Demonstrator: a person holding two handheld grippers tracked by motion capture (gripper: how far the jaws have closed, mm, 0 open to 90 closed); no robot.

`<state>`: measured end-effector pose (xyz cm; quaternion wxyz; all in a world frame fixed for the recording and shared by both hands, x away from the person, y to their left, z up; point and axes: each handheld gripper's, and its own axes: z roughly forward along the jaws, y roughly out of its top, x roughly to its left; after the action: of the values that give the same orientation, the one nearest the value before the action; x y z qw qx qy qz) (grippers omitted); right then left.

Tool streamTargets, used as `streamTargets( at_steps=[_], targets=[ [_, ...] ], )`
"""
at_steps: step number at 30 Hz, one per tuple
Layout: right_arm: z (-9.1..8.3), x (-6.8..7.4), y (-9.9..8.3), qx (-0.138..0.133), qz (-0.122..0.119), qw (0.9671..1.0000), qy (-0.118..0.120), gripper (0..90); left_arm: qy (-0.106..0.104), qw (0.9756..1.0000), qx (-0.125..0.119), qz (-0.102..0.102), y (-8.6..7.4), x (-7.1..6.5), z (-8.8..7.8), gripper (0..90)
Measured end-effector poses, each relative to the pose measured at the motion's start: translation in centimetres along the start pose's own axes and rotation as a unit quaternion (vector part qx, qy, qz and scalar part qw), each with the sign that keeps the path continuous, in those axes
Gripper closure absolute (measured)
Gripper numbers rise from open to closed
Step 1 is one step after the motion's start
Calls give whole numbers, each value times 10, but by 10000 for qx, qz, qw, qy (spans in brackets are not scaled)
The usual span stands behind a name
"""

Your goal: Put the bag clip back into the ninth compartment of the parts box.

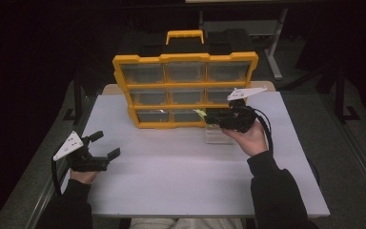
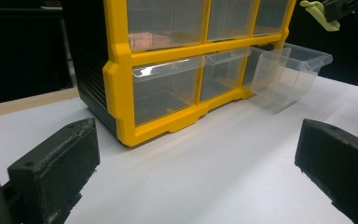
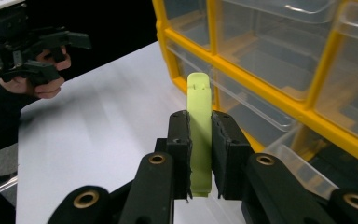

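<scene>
A yellow organizer (image 1: 185, 88) with clear drawers stands upright at the back of the white table (image 1: 171, 176). Its bottom right drawer (image 2: 286, 70) is pulled out onto the table in front of the case. My right gripper (image 3: 200, 135) is shut on a flat lime-green piece (image 3: 199, 126), held just above that drawer, where the lime-green piece (image 1: 200, 113) pokes out to the left of my right gripper (image 1: 210, 117). My left gripper (image 1: 108, 144) rests open at the table's left edge, nothing between its jaws, pointing toward the organizer (image 2: 177, 74).
A black case with a yellow handle (image 1: 185, 36) sits behind the organizer. A table leg and frame (image 1: 276, 43) stand in the dark at the back right. Bare tabletop stretches in front of the organizer, between both hands.
</scene>
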<state>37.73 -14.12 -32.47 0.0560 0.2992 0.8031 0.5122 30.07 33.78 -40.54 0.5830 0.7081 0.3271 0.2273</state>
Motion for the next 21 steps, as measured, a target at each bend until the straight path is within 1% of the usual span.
streamTargets(
  at_steps=[4,12,19,21],
  targets=[
    [-6,-5,-1,-93,70,9999,-87,770,9,10000,-4,5,0,0,0,0],
    [-12,-15,-6,-126,187,9995,-239,770,7,10000,-2,0,0,0,0,0],
    [-17,-27,-13,-155,391,9985,-349,770,8,10000,-7,5,0,0,0,0],
    [-18,-30,-15,-168,442,9983,-338,770,6,10000,-6,-2,0,0,0,0]
  ],
)
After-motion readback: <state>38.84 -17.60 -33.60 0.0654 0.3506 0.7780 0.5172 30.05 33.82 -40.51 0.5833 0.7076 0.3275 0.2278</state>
